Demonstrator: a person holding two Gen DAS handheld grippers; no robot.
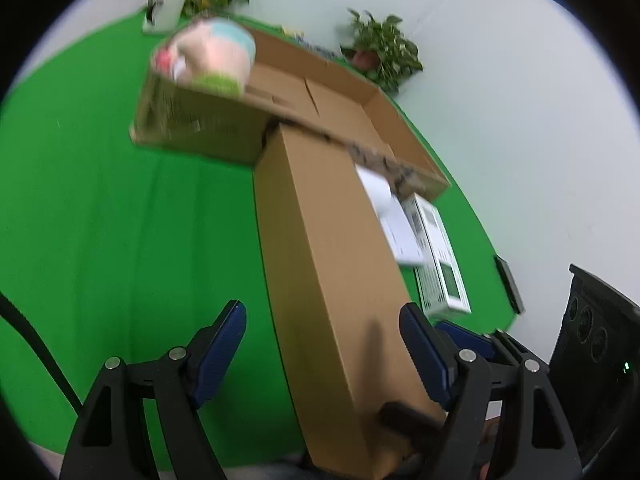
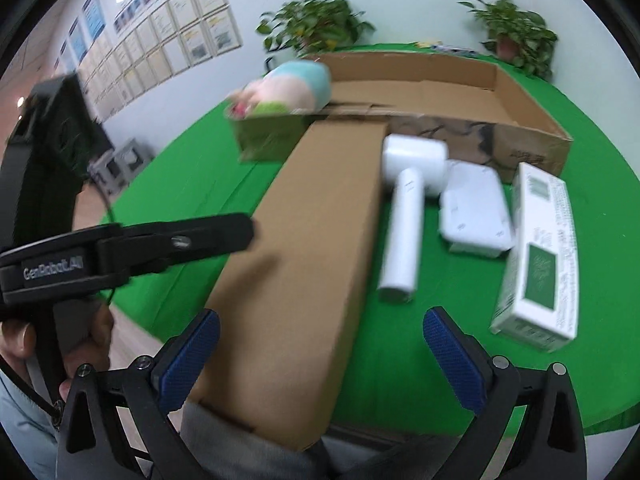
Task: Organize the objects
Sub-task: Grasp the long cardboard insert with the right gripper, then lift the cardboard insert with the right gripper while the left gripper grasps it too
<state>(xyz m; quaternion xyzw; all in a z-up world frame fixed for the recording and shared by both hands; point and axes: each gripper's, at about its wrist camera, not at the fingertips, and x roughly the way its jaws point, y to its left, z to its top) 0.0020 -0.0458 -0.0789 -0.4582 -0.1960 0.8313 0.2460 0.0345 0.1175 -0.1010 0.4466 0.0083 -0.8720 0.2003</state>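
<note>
A long closed cardboard box (image 2: 304, 248) lies on the green table, running from the near edge to a wide open cardboard tray (image 2: 528, 98). A pink, blue and green plush toy (image 2: 288, 92) sits in the tray's left end. A white handheld device (image 2: 404, 224), a flat white case (image 2: 474, 208) and a white-and-green carton (image 2: 540, 256) lie right of the long box. My left gripper (image 1: 322, 340) is open, straddling the long box (image 1: 332, 264). My right gripper (image 2: 320, 350) is open above the box's near end.
Two potted plants (image 2: 312, 26) (image 2: 516, 36) stand at the table's far edge. The plush (image 1: 208, 56) and tray (image 1: 404, 136) show in the left wrist view. A black device (image 1: 596, 360) stands at the right there. Certificates (image 2: 168, 32) hang on the left wall.
</note>
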